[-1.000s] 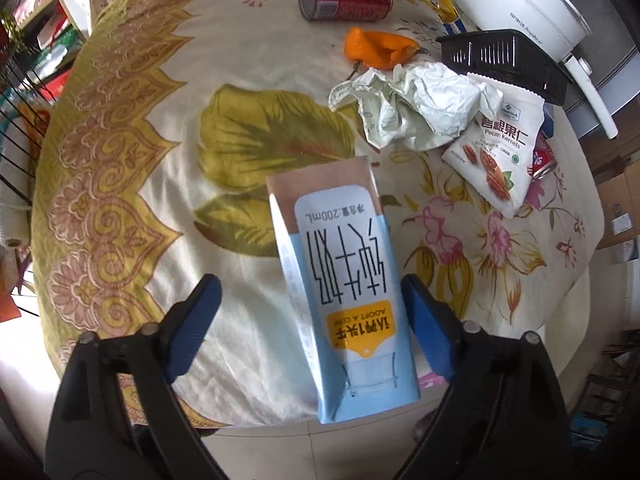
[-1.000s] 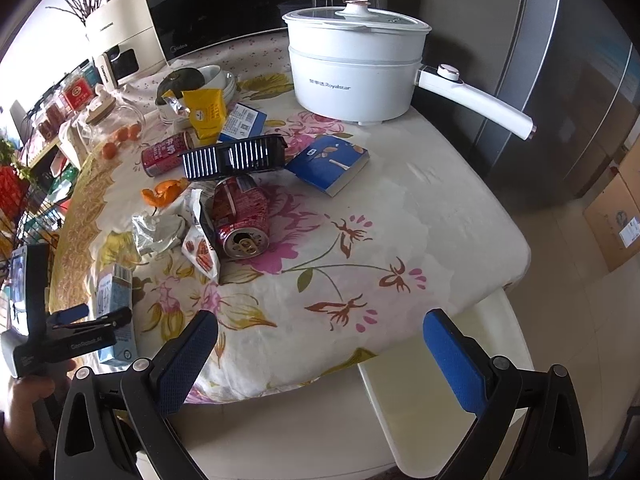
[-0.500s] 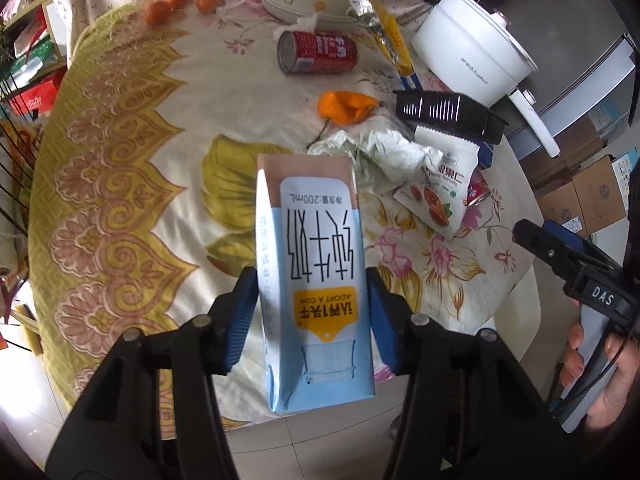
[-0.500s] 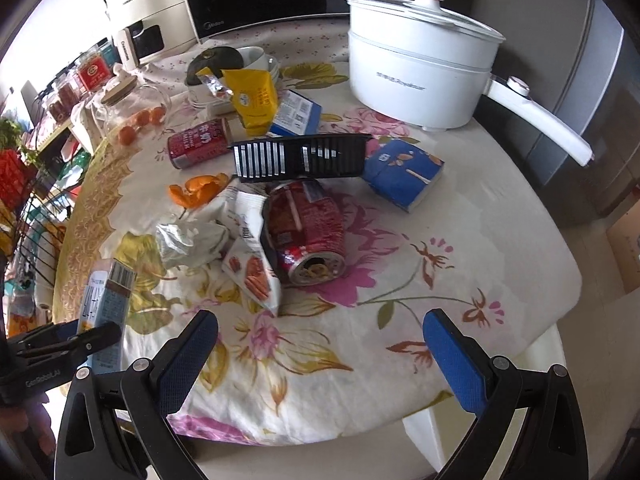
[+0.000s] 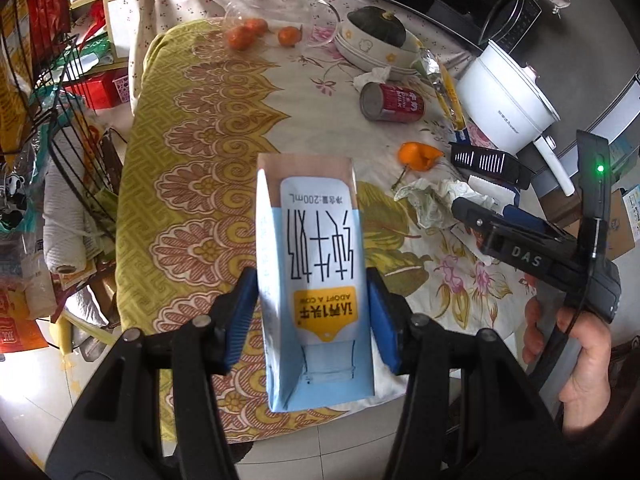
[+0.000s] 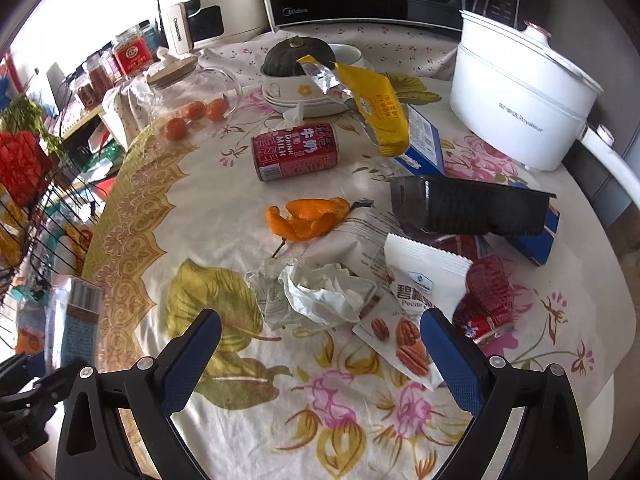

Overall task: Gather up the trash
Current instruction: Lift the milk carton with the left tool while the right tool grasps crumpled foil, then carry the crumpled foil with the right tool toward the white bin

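My left gripper (image 5: 312, 308) is shut on a blue and white 200 mL milk carton (image 5: 316, 272) and holds it lifted above the table's near edge; the carton also shows in the right wrist view (image 6: 74, 320). My right gripper (image 6: 320, 344) is open and empty, just above crumpled white paper (image 6: 320, 292) and a pecan snack bag (image 6: 416, 312). Orange peel (image 6: 308, 220), a red milk can (image 6: 296, 152), a crushed red can (image 6: 486, 292) and a yellow foil wrapper (image 6: 372, 108) lie on the flowered tablecloth (image 6: 240, 360).
A black plastic tray (image 6: 472, 208), blue boxes (image 6: 424, 144), a white electric pot (image 6: 520, 108), bowls with a squash (image 6: 296, 60), a glass jar (image 6: 180, 88) with small oranges and a wire rack (image 5: 60, 120) at the left surround the trash.
My left gripper has closed on the milk carton and lifted it back from the table. My right gripper has moved in over the crumpled paper and snack bag.
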Available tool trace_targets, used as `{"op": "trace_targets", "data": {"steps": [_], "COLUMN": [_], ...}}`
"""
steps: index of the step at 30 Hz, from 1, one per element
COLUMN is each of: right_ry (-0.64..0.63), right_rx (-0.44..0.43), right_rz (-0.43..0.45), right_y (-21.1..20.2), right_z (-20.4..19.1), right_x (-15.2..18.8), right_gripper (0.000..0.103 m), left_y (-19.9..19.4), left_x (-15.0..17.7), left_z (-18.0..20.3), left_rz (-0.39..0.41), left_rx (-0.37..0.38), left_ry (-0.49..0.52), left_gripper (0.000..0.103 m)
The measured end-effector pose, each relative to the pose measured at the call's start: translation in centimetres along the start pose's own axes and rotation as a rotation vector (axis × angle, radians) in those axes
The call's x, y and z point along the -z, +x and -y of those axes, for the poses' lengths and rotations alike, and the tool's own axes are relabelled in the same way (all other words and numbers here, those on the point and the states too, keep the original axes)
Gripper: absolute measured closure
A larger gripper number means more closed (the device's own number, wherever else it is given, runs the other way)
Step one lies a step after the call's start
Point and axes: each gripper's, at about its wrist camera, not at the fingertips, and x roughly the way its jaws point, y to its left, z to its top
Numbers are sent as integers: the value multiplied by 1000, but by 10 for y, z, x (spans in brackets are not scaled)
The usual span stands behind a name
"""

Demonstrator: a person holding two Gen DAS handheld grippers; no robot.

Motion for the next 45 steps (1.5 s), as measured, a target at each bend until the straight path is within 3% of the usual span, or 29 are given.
{"op": "trace_targets", "data": {"steps": [3, 8, 11, 19, 20, 22, 32, 45], "right_ry": [-54, -74, -42, -55, -56, -49, -11, 18], "right_rx": [60, 103, 86, 40, 29, 5, -118, -152], "right_rz": [2, -32, -52, -28, -28, -32, -26, 4], "right_y": [14, 38, 48, 31, 27, 21, -23, -46], "right_z": [-13, -18, -13, -12, -10, -6, 12, 20], "right_x": [-1, -1, 1, 1, 1, 3, 13, 11], "right_gripper": [4, 18, 32, 53, 57, 76, 77, 77], "left_y": [-4, -8, -8, -10, -10, -9, -4, -9], "left_x": [1, 2, 2, 2, 2, 2, 2, 1], "left_z": [-11, -22, -21, -12, -10, -7, 12, 12], "left_rz": [10, 14, 13, 15, 14, 10, -10, 0], "left_rx": [-15, -14, -8, 11, 16, 29, 67, 76], "left_ry": [-6, -17, -15, -4, -3, -3, 7, 0], "left_gripper": [48, 48, 48, 48, 48, 48, 48, 48]}}
